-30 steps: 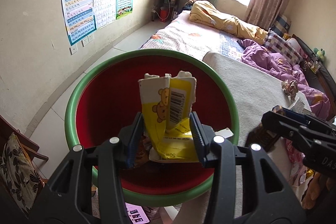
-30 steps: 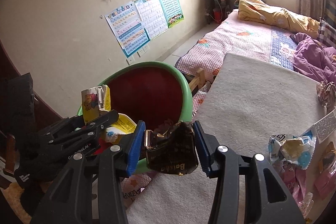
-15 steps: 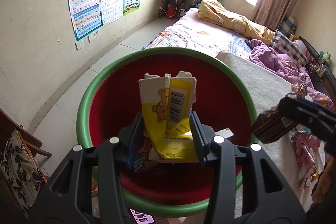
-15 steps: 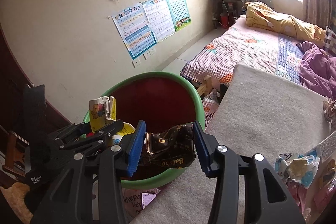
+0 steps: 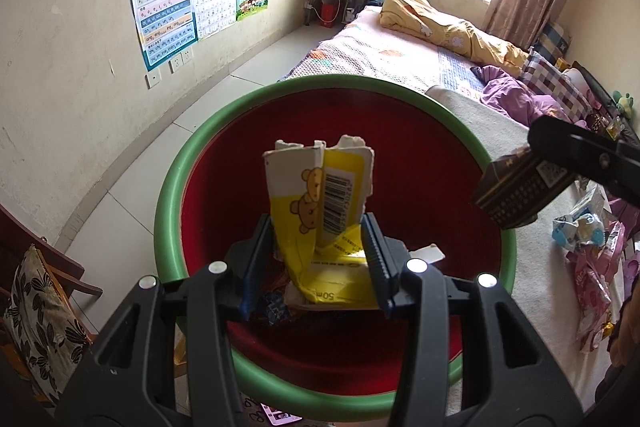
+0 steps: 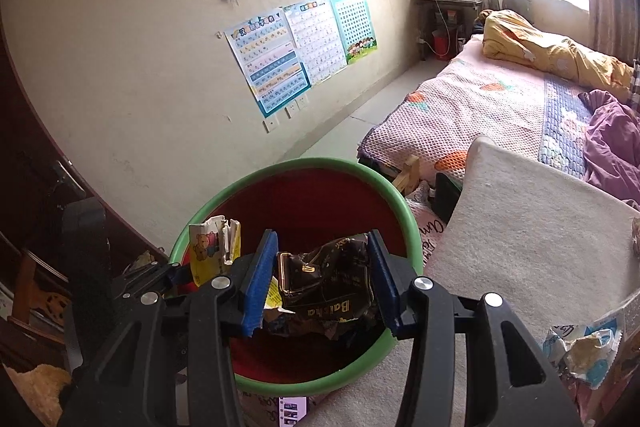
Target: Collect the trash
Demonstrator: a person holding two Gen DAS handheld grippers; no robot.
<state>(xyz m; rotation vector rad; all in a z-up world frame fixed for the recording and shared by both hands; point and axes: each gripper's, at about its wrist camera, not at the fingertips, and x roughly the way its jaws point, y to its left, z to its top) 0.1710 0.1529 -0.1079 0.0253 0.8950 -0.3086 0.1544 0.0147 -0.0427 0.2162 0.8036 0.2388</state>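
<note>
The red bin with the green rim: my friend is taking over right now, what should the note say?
Left hand-held gripper: shut on the yellow bear carton, over the red bin.
Right hand-held gripper: shut on the dark wrapper, over the bin's rim.
Done: some scraps already lie in the bin.
Left: drop both pieces, then fetch the wrappers lying on the white blanket.

hidden: basin (image 5: 188, 163) floor behind yellow carton (image 5: 320, 195) | cut off: wrapper pile (image 6: 580, 351) (right edge)
</note>
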